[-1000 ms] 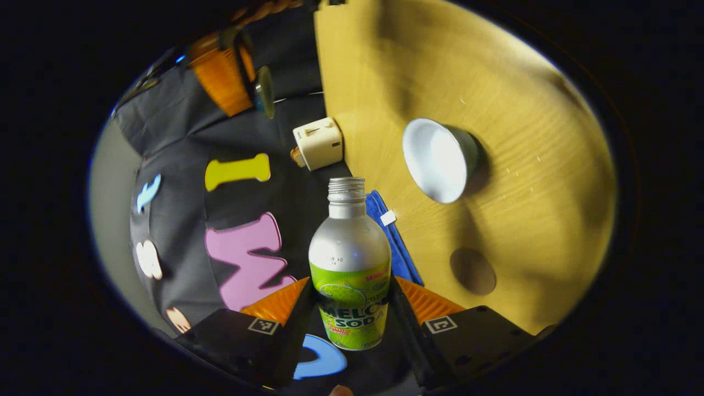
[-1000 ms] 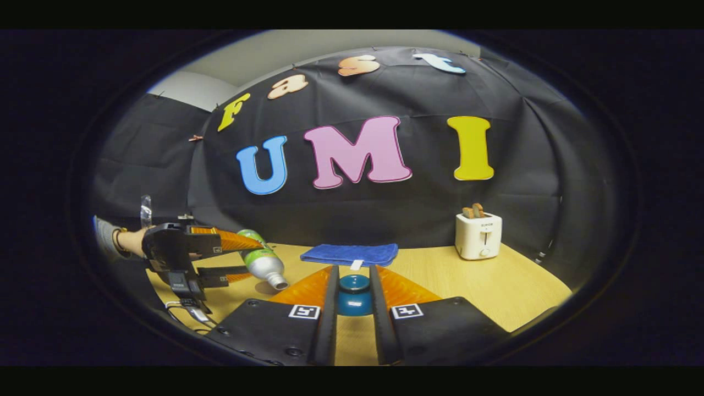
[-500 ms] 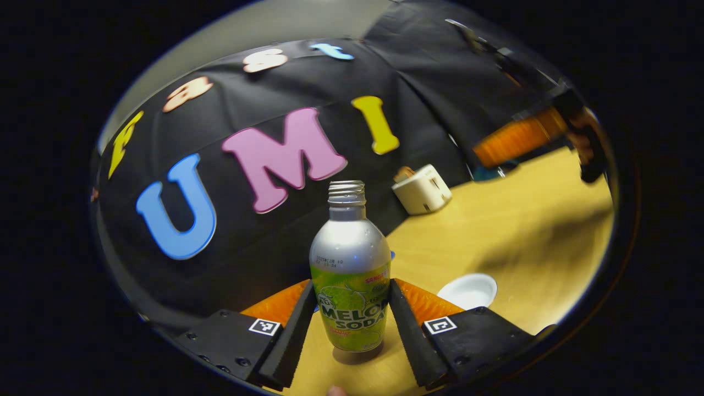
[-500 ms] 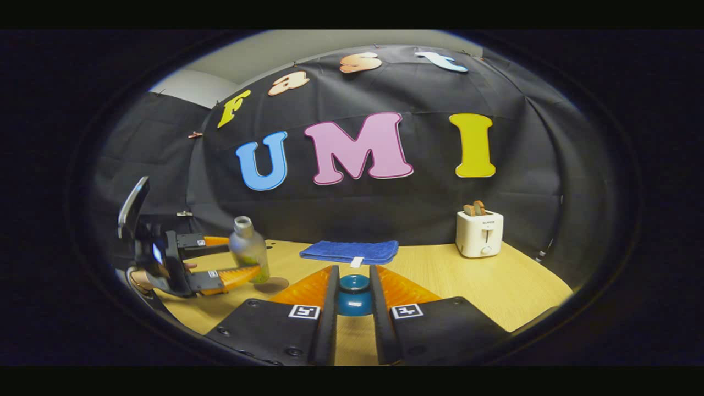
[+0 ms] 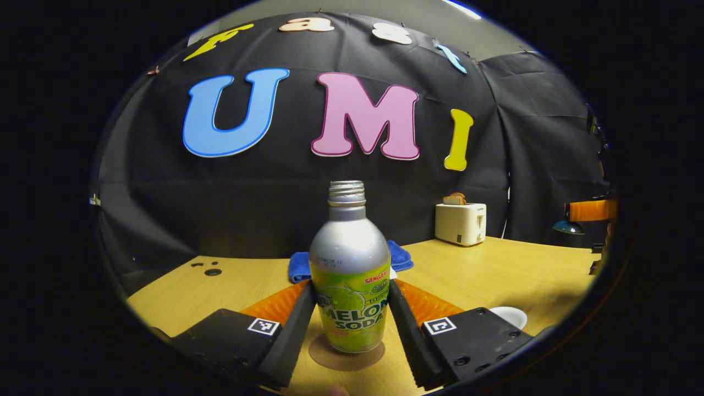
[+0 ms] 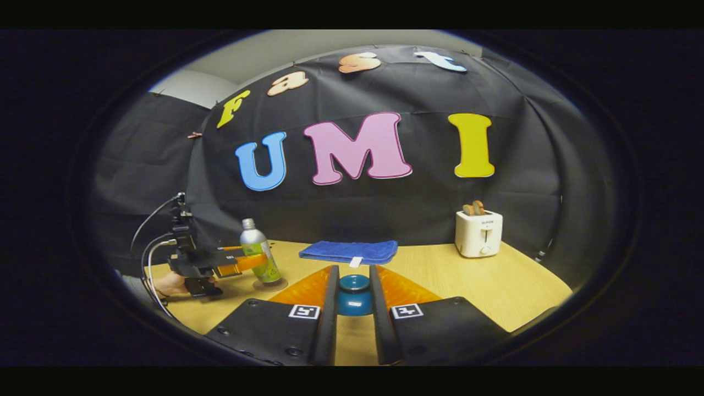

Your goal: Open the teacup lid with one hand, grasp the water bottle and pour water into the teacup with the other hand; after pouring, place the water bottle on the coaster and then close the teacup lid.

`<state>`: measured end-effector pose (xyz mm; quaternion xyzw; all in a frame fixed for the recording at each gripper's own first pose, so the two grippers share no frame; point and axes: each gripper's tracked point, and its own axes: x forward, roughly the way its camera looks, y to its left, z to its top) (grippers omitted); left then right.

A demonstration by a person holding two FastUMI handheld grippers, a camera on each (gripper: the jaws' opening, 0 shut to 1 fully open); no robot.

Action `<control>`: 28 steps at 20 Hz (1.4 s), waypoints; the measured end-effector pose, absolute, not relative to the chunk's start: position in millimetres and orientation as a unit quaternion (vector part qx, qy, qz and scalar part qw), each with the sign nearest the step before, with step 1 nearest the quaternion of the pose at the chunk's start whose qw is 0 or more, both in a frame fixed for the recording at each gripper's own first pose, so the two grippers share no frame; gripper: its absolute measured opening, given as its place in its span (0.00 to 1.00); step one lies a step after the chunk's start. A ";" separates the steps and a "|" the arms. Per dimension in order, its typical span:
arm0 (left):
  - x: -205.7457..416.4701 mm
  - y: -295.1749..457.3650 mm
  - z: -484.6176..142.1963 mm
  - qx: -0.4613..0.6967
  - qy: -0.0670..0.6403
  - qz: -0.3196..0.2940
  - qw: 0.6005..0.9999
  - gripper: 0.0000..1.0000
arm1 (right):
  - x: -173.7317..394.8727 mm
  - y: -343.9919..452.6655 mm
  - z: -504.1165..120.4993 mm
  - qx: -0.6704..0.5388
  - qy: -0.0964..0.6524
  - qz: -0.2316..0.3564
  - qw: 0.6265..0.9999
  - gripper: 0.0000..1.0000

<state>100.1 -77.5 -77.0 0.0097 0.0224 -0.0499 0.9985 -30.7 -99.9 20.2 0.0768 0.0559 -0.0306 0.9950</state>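
Note:
The silver water bottle (image 5: 350,258) with a green label and no cap stands upright on the round brown coaster (image 5: 330,357). My left gripper (image 5: 352,289) is shut on the bottle's lower body, one finger on each side. Low at the right, part of the white teacup (image 5: 511,315) shows, uncovered. My right gripper (image 6: 353,274) is shut on the blue teacup lid (image 6: 355,300) and holds it above the table. The right gripper view shows the left gripper (image 6: 245,263), the bottle (image 6: 256,245) and the coaster (image 6: 269,286) at the left.
A folded blue cloth (image 6: 349,252) lies at the back of the wooden table (image 6: 495,286). A white toaster (image 6: 478,234) stands at the back right. A person's hand (image 6: 168,283) holds the left gripper. Small holes (image 5: 212,271) mark the table's far left.
The left gripper has turned the bottle from tilted back to upright and brought it down onto the coaster. The right gripper has held still with the lid.

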 end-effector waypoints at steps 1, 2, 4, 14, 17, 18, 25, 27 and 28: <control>99.3 -75.6 -79.9 0.009 0.026 -0.045 0.999 0.80 | -30.8 -100.6 19.9 0.078 0.056 -0.031 0.995 0.33; 99.5 -73.5 -82.6 0.011 0.027 -0.040 0.999 0.80 | -31.8 -101.5 20.0 0.078 0.056 -0.032 0.995 0.33; 99.5 -72.8 -85.6 0.011 0.032 -0.037 0.999 0.81 | -31.8 -101.1 22.0 0.078 0.054 -0.031 0.995 0.33; 95.1 -74.2 -92.9 0.007 0.052 -0.038 0.998 0.82 | -31.1 -98.6 21.5 0.075 0.056 -0.029 0.995 0.27; 90.7 -75.3 -94.2 0.005 0.060 -0.040 0.997 0.84 | -29.7 -98.4 19.3 0.077 0.057 -0.029 0.995 0.27; 89.9 -73.9 -95.1 0.005 0.062 -0.036 0.997 0.84 | -29.8 -97.9 18.8 0.077 0.059 -0.029 0.995 0.27; 71.0 -68.6 -89.0 0.011 0.050 -0.020 0.999 0.97 | -19.3 -70.0 13.5 0.088 0.061 0.004 0.994 0.32; 63.3 -68.9 -84.2 0.001 0.039 -0.016 0.999 0.96 | -11.0 -52.4 5.5 0.081 0.066 0.018 0.994 0.32; 60.1 -69.2 -81.6 -0.008 0.030 -0.009 0.999 0.96 | -7.8 -40.3 1.7 0.077 0.070 0.028 0.994 0.32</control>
